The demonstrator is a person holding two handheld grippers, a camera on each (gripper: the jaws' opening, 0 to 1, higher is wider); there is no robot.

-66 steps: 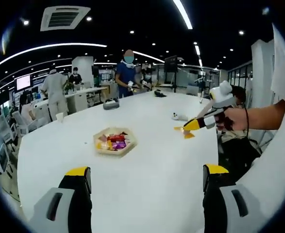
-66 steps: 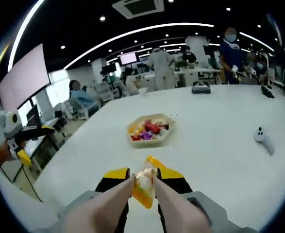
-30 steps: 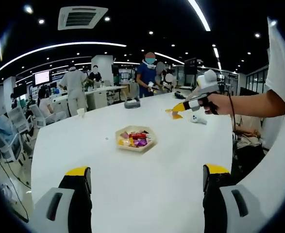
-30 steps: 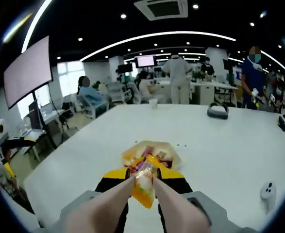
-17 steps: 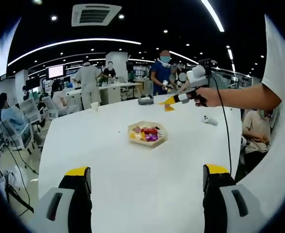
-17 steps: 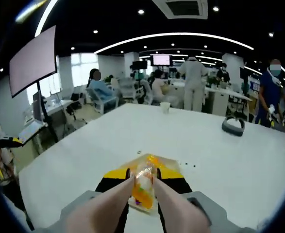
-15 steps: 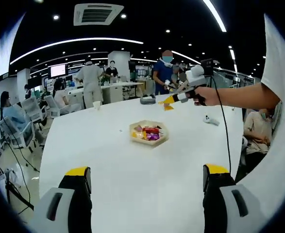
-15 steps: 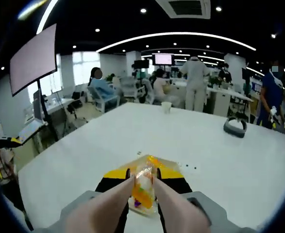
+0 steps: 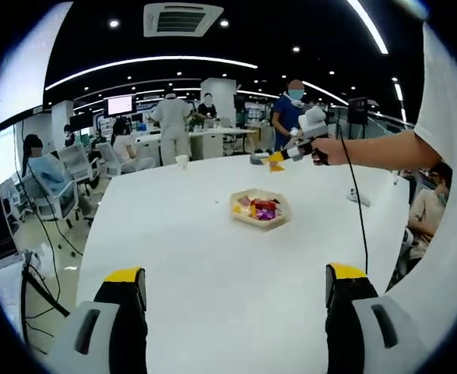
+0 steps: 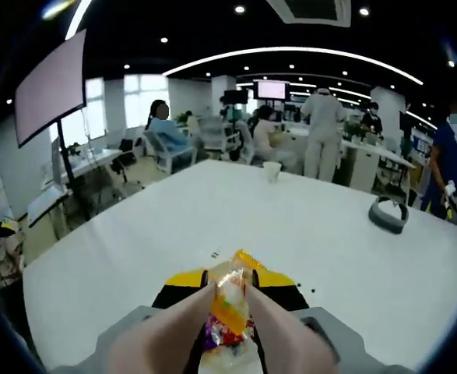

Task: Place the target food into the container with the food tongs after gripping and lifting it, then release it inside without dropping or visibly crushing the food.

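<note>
In the right gripper view my right gripper (image 10: pixel 230 282) is shut on beige food tongs (image 10: pixel 177 323). The tong tips pinch an orange wrapped snack (image 10: pixel 231 298). Bits of purple and white wrappers from the container (image 10: pixel 215 340) show just under the snack, between the tong arms. In the left gripper view the hexagonal tray (image 9: pixel 261 209) of coloured snacks sits mid-table. The right gripper (image 9: pixel 277 158) hangs above and beyond the tray, held by a person's hand, with the orange snack at its tip. My left gripper (image 9: pixel 236 282) stands open over the near table, nothing between its jaws.
The big white table (image 9: pixel 181 234) runs far ahead. A white controller (image 9: pixel 358 196) lies right of the tray. A paper cup (image 10: pixel 272 170) and a grey headset (image 10: pixel 388 212) sit at the far side. People and chairs stand beyond the table edge.
The right gripper has carried the orange snack forward over the tray, which has slid from ahead of the tongs to beneath them. The left view has swung, putting the tray further right.
</note>
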